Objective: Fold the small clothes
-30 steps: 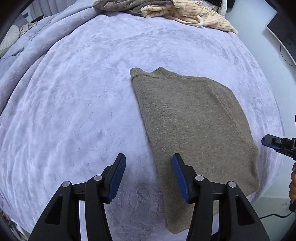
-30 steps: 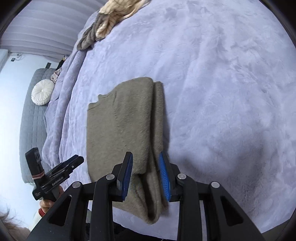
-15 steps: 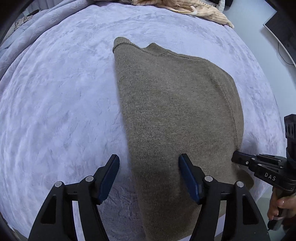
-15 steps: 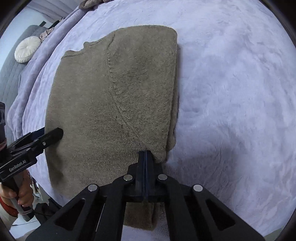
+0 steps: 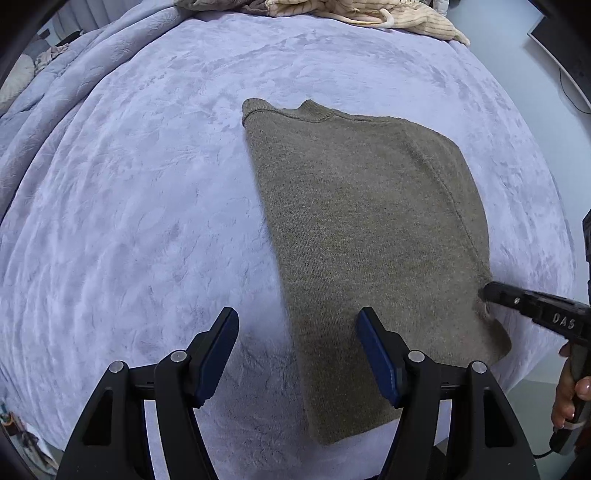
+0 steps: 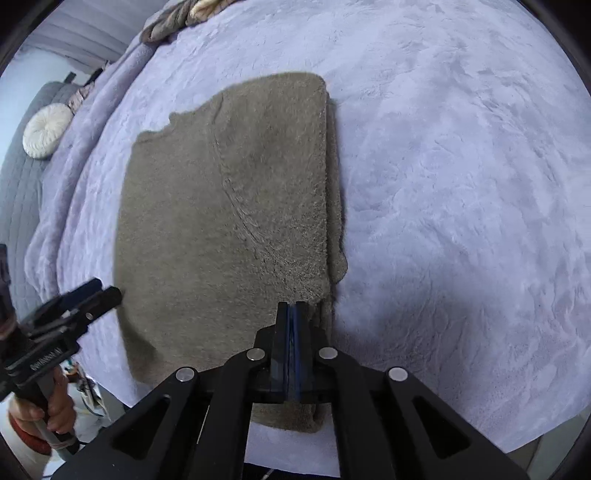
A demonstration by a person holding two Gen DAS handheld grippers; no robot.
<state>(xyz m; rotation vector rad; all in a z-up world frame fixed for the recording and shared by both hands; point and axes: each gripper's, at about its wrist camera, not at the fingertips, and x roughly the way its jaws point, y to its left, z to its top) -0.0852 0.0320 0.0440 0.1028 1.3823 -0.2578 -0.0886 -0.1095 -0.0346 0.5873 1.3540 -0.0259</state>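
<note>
A small olive-brown knit sweater [image 5: 369, 236] lies partly folded on the lavender bed cover [image 5: 147, 206], collar away from me; it also shows in the right wrist view [image 6: 221, 229]. My left gripper [image 5: 295, 354] is open and hovers over the sweater's left edge near the hem, holding nothing. My right gripper [image 6: 292, 314] is shut on the sweater's folded right edge, near the hem; its tip shows in the left wrist view [image 5: 487, 291]. The left gripper also shows at the left of the right wrist view [image 6: 103, 291].
A heap of tan and cream clothes [image 5: 332, 9] lies at the far edge of the bed. A round white cushion [image 6: 46, 129] sits on a grey sofa at the far left. The bed's near edge runs just under both grippers.
My right gripper has closed on the sweater's right edge. My left gripper moved in over the sweater's left edge, then drew back slightly, staying open.
</note>
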